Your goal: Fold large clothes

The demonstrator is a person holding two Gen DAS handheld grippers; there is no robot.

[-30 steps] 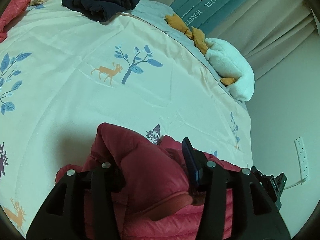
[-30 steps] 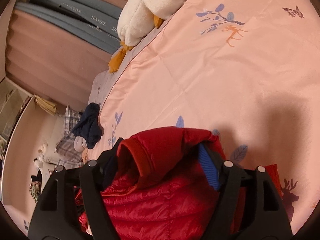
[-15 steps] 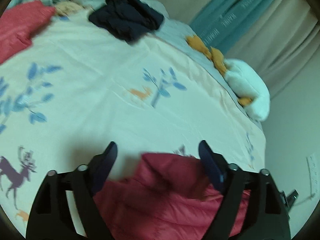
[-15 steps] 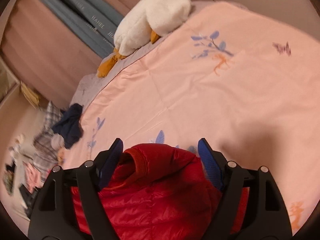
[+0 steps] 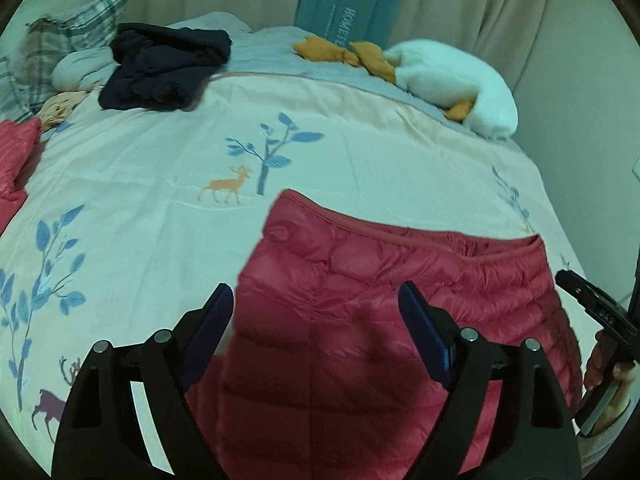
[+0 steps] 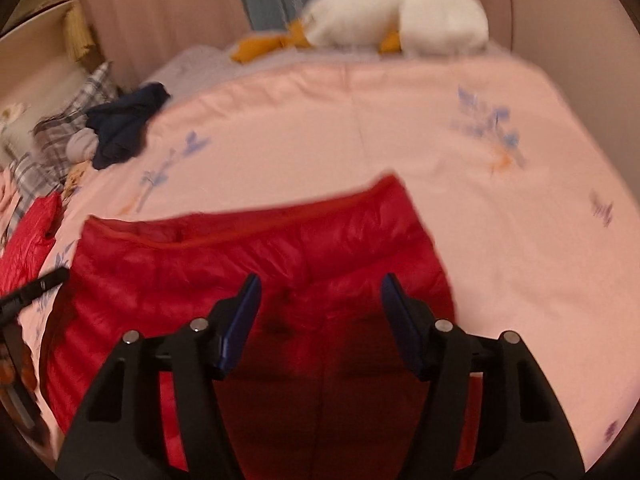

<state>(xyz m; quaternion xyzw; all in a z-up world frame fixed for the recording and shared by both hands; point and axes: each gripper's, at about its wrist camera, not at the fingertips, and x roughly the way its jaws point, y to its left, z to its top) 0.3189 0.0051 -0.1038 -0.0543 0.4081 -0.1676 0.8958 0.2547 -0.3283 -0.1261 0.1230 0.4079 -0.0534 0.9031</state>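
Lying flat on bedspread point(image 5: 160, 152): red jacket point(image 5: 380, 300).

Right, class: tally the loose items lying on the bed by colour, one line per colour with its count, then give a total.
Red: 2, the red puffer jacket near the grippers and a second red garment at the left edge.
Navy: 1, the navy clothes pile.
White: 1, the white plush duck.
Plaid: 1, the plaid pillow.
Total: 5

- Open printed pink bedspread point(image 5: 340, 148) is left bare beyond the red quilted puffer jacket point(image 5: 384, 292).
- The far edge is blocked by a crumpled navy garment point(image 5: 164, 68) and a white plush duck point(image 5: 456, 80).
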